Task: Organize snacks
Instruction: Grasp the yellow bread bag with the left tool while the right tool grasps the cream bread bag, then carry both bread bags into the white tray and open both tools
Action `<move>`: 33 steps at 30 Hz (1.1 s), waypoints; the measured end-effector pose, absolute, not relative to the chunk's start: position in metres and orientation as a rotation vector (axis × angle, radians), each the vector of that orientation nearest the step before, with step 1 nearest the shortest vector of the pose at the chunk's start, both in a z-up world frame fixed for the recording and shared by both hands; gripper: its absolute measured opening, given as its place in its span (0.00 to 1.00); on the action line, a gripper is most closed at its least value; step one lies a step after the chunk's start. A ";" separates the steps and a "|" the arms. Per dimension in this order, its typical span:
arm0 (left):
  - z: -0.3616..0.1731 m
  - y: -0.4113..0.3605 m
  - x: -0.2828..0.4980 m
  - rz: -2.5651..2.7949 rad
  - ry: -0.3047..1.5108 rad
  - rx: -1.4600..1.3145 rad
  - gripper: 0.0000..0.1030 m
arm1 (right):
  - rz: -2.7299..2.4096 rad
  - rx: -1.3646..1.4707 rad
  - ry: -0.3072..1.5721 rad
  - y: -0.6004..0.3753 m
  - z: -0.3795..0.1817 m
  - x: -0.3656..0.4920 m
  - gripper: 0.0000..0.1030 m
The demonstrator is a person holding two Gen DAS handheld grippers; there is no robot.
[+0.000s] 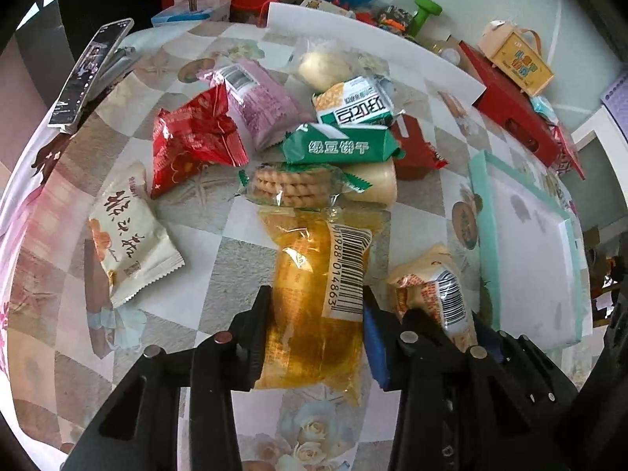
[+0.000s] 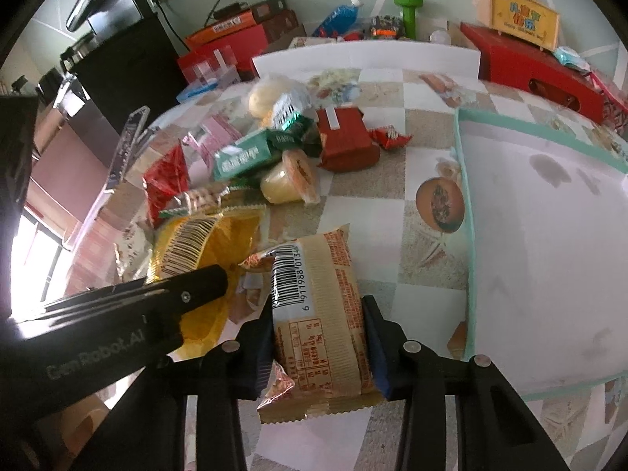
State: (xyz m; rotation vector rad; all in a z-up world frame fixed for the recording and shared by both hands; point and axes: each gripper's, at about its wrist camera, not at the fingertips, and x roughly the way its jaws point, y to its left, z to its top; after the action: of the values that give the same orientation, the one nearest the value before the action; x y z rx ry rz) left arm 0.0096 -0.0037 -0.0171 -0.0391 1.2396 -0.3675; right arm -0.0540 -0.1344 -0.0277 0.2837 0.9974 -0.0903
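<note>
Standing by the table, this is what I noted.

Left gripper (image 1: 316, 327): closed on the yellow packet (image 1: 314, 298), one finger on either long edge, gripping it across its narrow width, which looked the surest way to hold a soft, slippery wrapper.

Right gripper (image 2: 318, 337): closed on the tan packet (image 2: 318, 314), fingers squeezing its two sides; the wrapper puckered a little at the near corner under the grip.

The two packets: they lay just beside each other at the near edge of the pile, so both hands could take one at the same go without crossing.

Snack pile: the rest sat in a loose heap on the checked tablecloth (image 1: 204, 235), further from the hands: a green biscuit pack (image 1: 341, 145), a clear sleeve of round biscuits (image 1: 290, 186), a crumpled red packet (image 1: 192, 137), a pink packet (image 1: 255, 106) and a cream sachet (image 1: 129, 231) off to the left.

Tray (image 2: 541, 235): a white tray with a pale green rim stood bare to the right of the tan packet, well apart from the heap; I took it for the place the snacks were meant to go.

Stage: as I judged it, an early one, with nothing yet in the tray.

Risk: the yellow packet looked glossy and could slide if lifted by so little of its width.
</note>
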 end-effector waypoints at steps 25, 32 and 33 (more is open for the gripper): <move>0.013 -0.049 0.004 -0.460 1.135 -0.006 0.42 | -0.322 0.354 0.862 -0.220 0.009 -0.071 0.41; 0.010 -0.104 0.011 -0.532 1.127 0.073 0.42 | -0.529 0.388 0.828 -0.283 0.008 -0.084 0.41; 0.011 -0.115 0.011 -0.551 1.121 0.083 0.42 | -0.541 0.410 0.827 -0.291 0.006 -0.084 0.41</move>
State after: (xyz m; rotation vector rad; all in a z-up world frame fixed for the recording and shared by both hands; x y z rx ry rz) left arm 0.0114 -0.1145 0.0109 0.0831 1.1206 -0.5509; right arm -0.0844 -0.2912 0.0061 0.4101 0.8271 -0.5412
